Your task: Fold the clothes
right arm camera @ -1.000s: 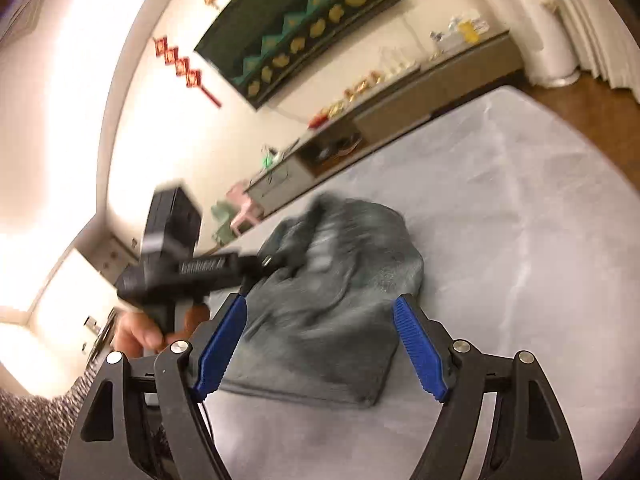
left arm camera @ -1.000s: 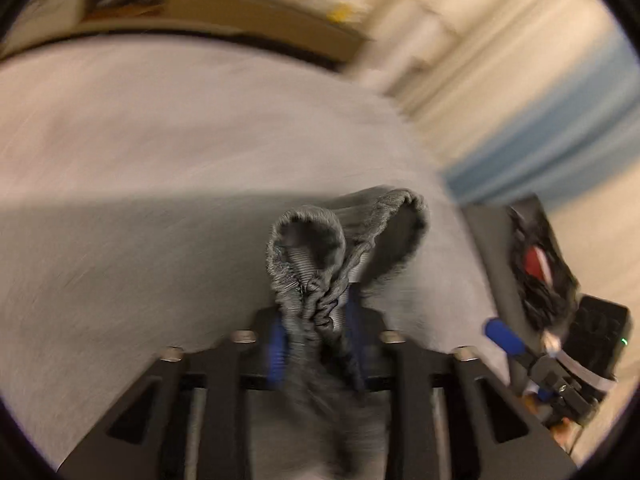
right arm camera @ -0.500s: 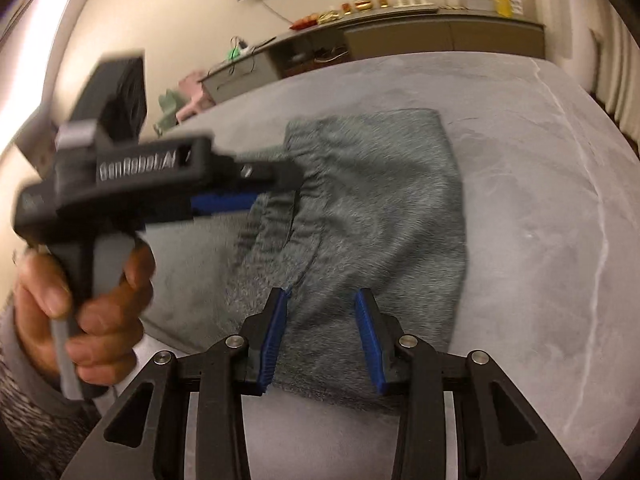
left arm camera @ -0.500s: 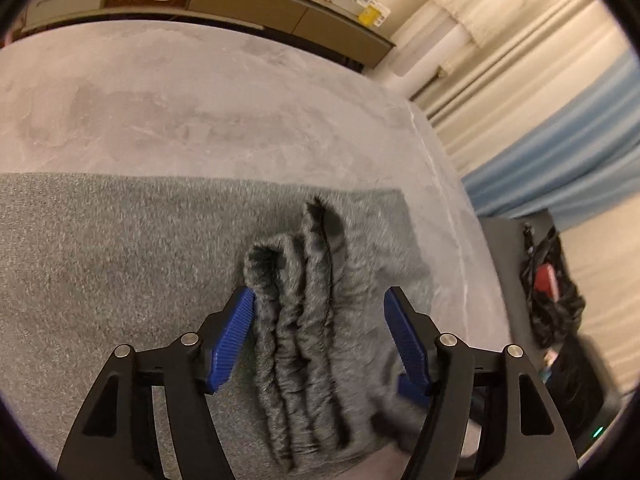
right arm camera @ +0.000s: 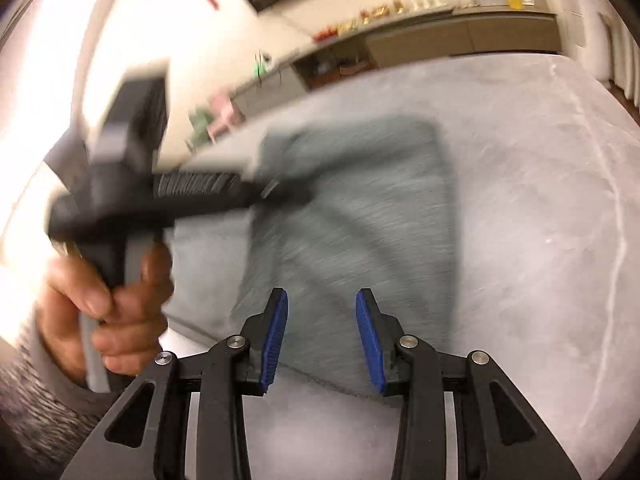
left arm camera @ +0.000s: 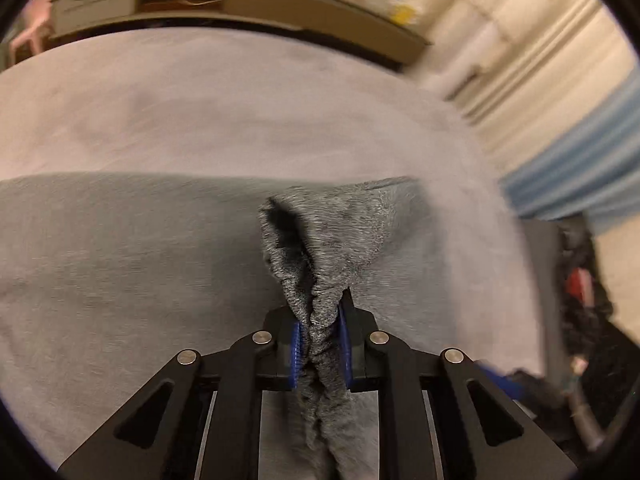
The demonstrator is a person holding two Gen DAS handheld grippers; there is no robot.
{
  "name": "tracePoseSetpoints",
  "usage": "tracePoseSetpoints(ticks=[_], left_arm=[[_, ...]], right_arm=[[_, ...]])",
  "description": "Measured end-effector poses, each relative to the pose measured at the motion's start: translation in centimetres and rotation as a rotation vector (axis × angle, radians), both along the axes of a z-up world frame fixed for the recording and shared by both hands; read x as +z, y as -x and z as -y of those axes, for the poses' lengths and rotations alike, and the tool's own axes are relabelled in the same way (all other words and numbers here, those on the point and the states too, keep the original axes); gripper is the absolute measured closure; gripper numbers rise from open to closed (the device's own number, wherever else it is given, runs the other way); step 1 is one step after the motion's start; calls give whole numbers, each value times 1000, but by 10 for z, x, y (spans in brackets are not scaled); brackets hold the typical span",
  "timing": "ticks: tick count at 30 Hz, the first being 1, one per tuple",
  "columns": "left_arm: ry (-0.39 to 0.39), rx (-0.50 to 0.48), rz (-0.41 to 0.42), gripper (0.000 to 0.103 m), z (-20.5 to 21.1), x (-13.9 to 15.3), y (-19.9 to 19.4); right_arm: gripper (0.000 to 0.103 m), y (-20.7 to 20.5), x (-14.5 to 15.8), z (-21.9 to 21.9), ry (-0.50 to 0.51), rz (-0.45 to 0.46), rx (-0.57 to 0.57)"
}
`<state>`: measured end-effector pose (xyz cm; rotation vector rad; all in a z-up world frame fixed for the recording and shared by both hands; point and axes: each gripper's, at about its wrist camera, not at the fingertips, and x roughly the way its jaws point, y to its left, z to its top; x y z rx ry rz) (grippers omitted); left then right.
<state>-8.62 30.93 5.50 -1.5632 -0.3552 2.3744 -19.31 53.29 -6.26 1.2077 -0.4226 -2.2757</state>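
Two grippers work over one grey garment point(right arm camera: 360, 216) that lies spread on a pale grey bed cover point(right arm camera: 540, 200). Nearest the left wrist camera, the left gripper point(left arm camera: 320, 344) is closing its blue pads point(left arm camera: 295, 350) on a bunched ridge of the garment's edge, and the cloth is already pinched between them, rising beyond the fingertips into a puckered fold with a dark hollow. In the right wrist view, the right gripper point(right arm camera: 322, 336) hovers just above the garment's near edge with its jaws partly apart and no cloth between the pads. To its left a hand point(right arm camera: 108, 300) in a speckled knit sleeve point(right arm camera: 36, 420) grips the handle of the left gripper, blurred, whose tip reaches onto the garment's far left part. Farther off, a low cabinet point(right arm camera: 460, 40) runs along the wall beyond the bed, and pale and blue curtains point(left arm camera: 580, 140) hang at the right.
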Motion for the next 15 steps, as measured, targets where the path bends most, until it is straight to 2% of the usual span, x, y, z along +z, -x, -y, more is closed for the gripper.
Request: tracePoseSetpoints(ticks=[1, 2, 4, 6, 10, 11, 13, 14, 15], left_arm=[[-6, 0, 2, 79, 3, -6, 1], [-14, 0, 4, 76, 5, -12, 2], [-22, 0, 14, 62, 9, -18, 2], [-23, 9, 26, 54, 15, -13, -4], [-15, -7, -81, 51, 25, 15, -42], [-24, -24, -97, 51, 21, 20, -48], [-22, -134, -82, 51, 4, 13, -63], [6, -175, -65, 51, -5, 6, -68], [88, -198, -45, 50, -13, -6, -71]], right_arm=[[65, 6, -5, -2, 9, 19, -18], [65, 14, -16, 3, -2, 53, -22], [69, 29, -36, 11, -81, 114, -20], [71, 32, -38, 15, -126, 94, -24], [71, 41, -25, 4, -111, 51, -75], [71, 32, -18, 5, -95, 35, -82], [71, 27, -24, 8, -103, 71, -76], [71, 18, -28, 12, -120, 102, -68], [72, 17, -36, 17, -147, 132, -52]])
